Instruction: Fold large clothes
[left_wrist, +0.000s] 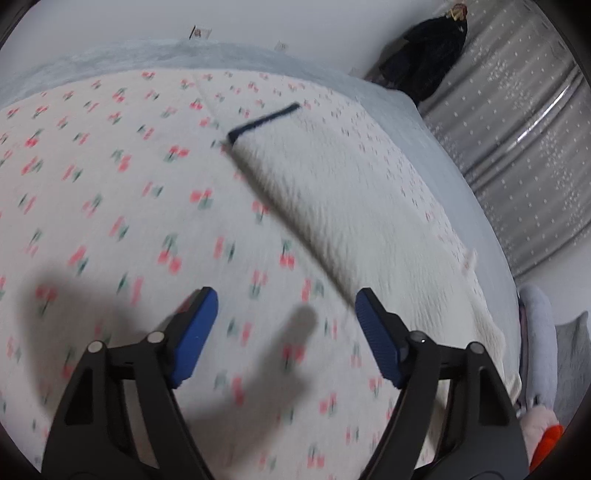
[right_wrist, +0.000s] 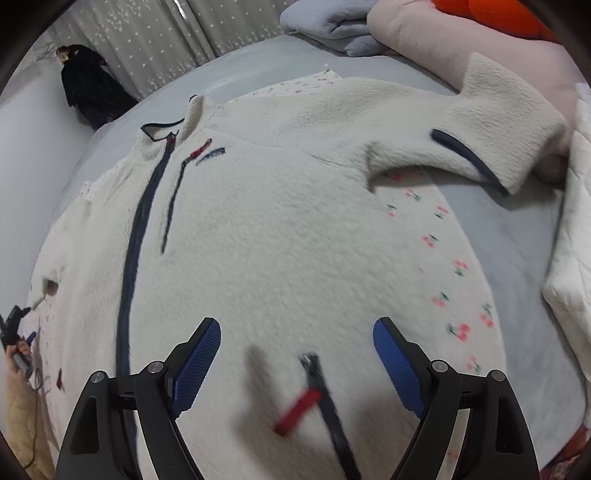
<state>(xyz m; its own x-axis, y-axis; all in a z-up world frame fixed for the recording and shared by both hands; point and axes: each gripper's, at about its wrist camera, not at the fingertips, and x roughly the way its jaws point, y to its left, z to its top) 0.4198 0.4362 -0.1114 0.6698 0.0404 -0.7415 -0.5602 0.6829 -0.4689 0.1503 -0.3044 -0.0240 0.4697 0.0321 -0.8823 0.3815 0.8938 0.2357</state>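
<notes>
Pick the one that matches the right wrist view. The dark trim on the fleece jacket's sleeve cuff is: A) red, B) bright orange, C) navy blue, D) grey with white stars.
C: the cuff of the cream fleece jacket is edged in navy blue, the same dark colour as its front zipper; red shows only on the small zipper pulls.

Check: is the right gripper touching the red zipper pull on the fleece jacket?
Apart. In the right wrist view the right gripper is open, its blue fingers standing clear on either side of the red zipper pull on the fleece jacket.
</notes>
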